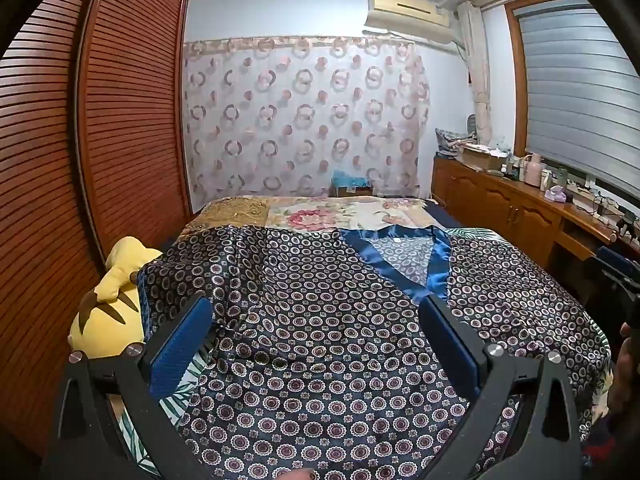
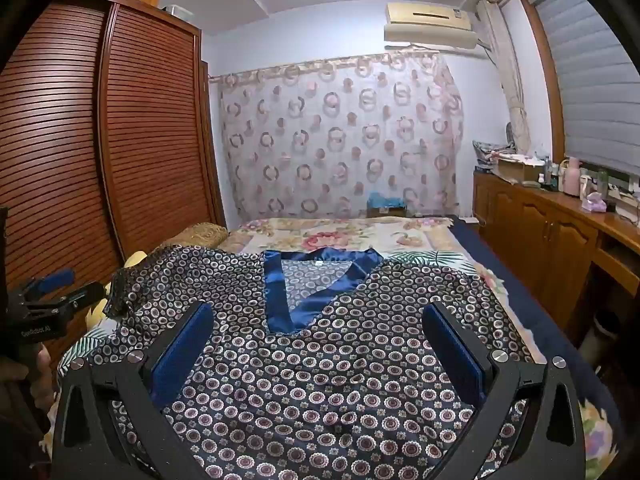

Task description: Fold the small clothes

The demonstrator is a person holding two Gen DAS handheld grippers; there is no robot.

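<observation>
A dark satin top (image 1: 340, 340) with a ring pattern and a blue V-neck collar (image 1: 436, 264) lies spread flat on the bed, front up. It also shows in the right wrist view (image 2: 320, 368), with its collar (image 2: 280, 292) at the middle. My left gripper (image 1: 316, 312) is open and empty, held above the top's left half. My right gripper (image 2: 318, 320) is open and empty, held above the top just below the collar. The left gripper (image 2: 52, 284) shows at the left edge of the right wrist view.
A yellow plush toy (image 1: 112, 304) lies at the bed's left edge beside the louvred wardrobe (image 1: 80, 160). A floral bedspread (image 1: 320, 212) covers the bed's far end. A wooden sideboard (image 1: 520, 208) with clutter runs along the right wall. A cardboard box (image 1: 352, 190) sits beyond the bed.
</observation>
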